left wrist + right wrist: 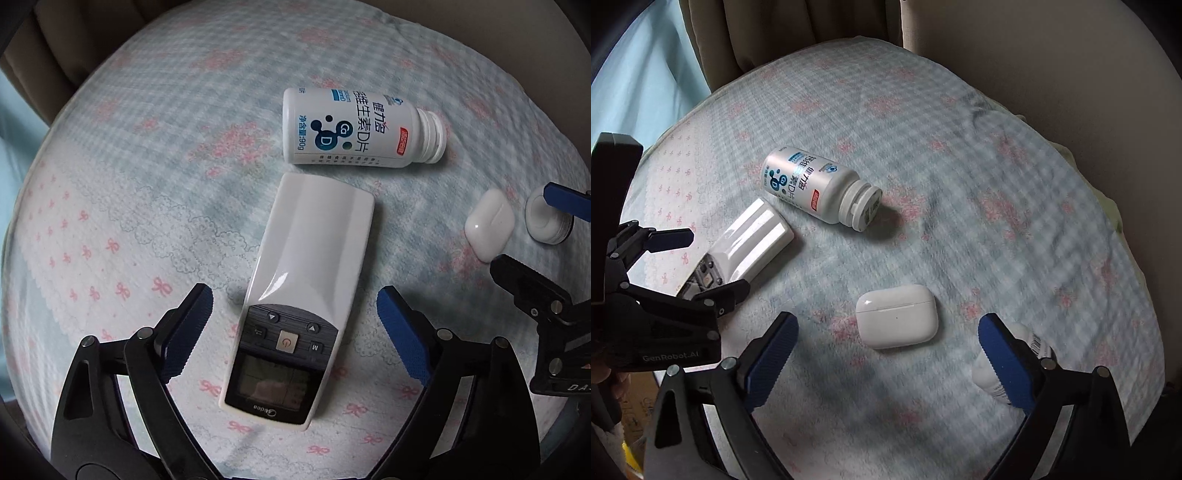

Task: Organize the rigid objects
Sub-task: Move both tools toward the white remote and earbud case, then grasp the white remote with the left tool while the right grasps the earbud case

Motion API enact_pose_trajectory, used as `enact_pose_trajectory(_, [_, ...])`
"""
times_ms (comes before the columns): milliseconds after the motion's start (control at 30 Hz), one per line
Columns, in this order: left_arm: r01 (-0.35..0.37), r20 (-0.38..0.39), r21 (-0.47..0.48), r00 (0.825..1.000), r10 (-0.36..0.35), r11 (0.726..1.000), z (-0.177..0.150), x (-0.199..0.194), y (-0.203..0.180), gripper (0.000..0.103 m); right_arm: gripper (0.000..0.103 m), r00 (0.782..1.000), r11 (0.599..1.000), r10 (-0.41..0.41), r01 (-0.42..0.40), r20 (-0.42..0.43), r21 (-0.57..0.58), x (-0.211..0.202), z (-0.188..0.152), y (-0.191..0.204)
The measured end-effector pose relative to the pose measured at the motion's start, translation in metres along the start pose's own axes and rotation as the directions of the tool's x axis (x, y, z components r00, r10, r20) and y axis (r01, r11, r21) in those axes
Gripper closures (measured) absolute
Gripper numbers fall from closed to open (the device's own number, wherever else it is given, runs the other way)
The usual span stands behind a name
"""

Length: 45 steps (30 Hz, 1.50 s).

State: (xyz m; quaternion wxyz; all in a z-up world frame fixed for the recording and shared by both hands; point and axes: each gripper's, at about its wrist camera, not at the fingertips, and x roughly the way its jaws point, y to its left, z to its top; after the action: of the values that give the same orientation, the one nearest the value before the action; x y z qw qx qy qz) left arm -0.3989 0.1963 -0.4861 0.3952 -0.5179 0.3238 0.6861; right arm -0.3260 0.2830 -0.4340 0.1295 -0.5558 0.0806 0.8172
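A white air-conditioner remote lies flat on the cloth, display end nearest the camera. My left gripper hangs open over it, one blue pad on each side of the button end, neither touching. A white earbud case lies just beyond my right gripper, which is open with nothing between its pads. A white supplement bottle lies on its side beyond the remote. The right wrist view also shows that bottle, the remote and the left gripper astride it.
A small white bottle lies partly hidden behind my right finger; in the left wrist view this small bottle sits beside the earbud case. A blue checked cloth with pink bows covers the surface. Beige curtains hang behind.
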Motion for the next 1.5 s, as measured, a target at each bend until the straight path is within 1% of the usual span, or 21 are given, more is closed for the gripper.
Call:
enact_pose_trajectory(133, [0.029, 0.0, 0.049, 1.0, -0.029, 0.998, -0.001, 0.013, -0.005, 0.014, 0.011, 0.999, 0.999, -0.037, 0.037, 0.018, 0.003, 0.019, -0.006, 0.002])
enact_pose_trajectory(200, [0.027, 0.0, 0.084, 1.0, -0.027, 0.996, -0.002, 0.018, -0.01, 0.014, 0.011, 0.999, 0.999, -0.033, 0.033, 0.019, 0.007, 0.026, -0.008, 0.0])
enact_pose_trajectory(267, [0.028, 0.011, 0.112, 1.0, -0.029, 0.993, -0.002, 0.018, -0.012, 0.014, 0.013, 1.0, 1.0, -0.013, 0.013, 0.025, 0.016, 0.032, -0.01, -0.003])
enact_pose_trajectory(300, [0.031, 0.011, 0.117, 0.999, -0.033, 0.993, -0.002, 0.019, -0.013, 0.014, 0.014, 1.0, 1.0, 0.0, 0.0, 0.026, 0.017, 0.034, -0.01, -0.004])
enact_pose_trajectory(333, [0.035, 0.009, 0.116, 0.999, -0.037, 0.993, -0.001, 0.019, -0.012, 0.015, 0.02, 1.0, 1.0, -0.009, 0.009, 0.024, 0.007, 0.036, -0.011, -0.003])
enact_pose_trajectory(400, [0.045, 0.012, 0.12, 0.999, -0.047, 0.992, -0.002, 0.018, -0.014, 0.024, 0.022, 0.999, 0.999, -0.035, 0.036, 0.026, -0.026, 0.038, -0.01, 0.0])
enact_pose_trajectory(433, [0.036, 0.013, 0.131, 0.999, -0.038, 0.991, -0.003, 0.017, -0.016, 0.025, 0.026, 0.999, 0.999, -0.036, 0.037, 0.029, -0.031, 0.037, -0.011, 0.001])
enact_pose_trajectory(467, [0.029, 0.013, 0.14, 0.999, -0.031, 0.99, -0.003, 0.017, -0.017, 0.033, 0.033, 0.999, 0.999, -0.035, 0.036, 0.033, -0.036, 0.036, -0.011, 0.002])
enact_pose_trajectory(500, [0.026, 0.014, 0.145, 0.999, -0.029, 0.989, -0.004, 0.015, -0.018, 0.046, 0.038, 0.999, 0.998, -0.034, 0.036, 0.032, -0.042, 0.035, -0.011, 0.003])
enact_pose_trajectory(533, [0.032, 0.013, 0.147, 0.999, -0.034, 0.989, -0.004, 0.014, -0.019, 0.046, 0.046, 0.999, 0.998, -0.03, 0.032, 0.026, -0.045, 0.035, -0.012, 0.003])
enact_pose_trajectory(667, [0.011, 0.009, 0.149, 1.0, -0.013, 0.989, -0.006, 0.012, -0.022, 0.047, 0.046, 1.0, 0.999, -0.01, 0.011, 0.014, -0.045, 0.035, -0.011, 0.003])
enact_pose_trajectory(967, [-0.001, -0.012, 0.089, 1.0, 0.002, 0.996, -0.009, 0.006, -0.022, 0.047, 0.047, 1.0, 0.998, 0.027, -0.027, 0.004, -0.062, 0.03, -0.011, 0.0])
enact_pose_trajectory(1200, [0.007, -0.006, 0.022, 1.0, -0.007, 1.0, -0.014, -0.006, -0.017, 0.047, 0.047, 0.999, 0.996, 0.036, -0.035, 0.016, -0.084, 0.017, -0.011, 0.001])
enact_pose_trajectory(1333, [0.007, 0.011, -0.014, 1.0, -0.007, 1.0, -0.017, -0.021, -0.016, 0.047, 0.047, 0.999, 0.995, 0.042, -0.04, 0.023, -0.093, 0.007, -0.008, 0.002])
enact_pose_trajectory(1500, [0.002, 0.057, -0.055, 0.998, 0.001, 0.998, -0.015, -0.053, -0.025, 0.047, 0.047, 0.998, 0.992, 0.052, -0.046, 0.042, -0.121, -0.016, -0.002, 0.007])
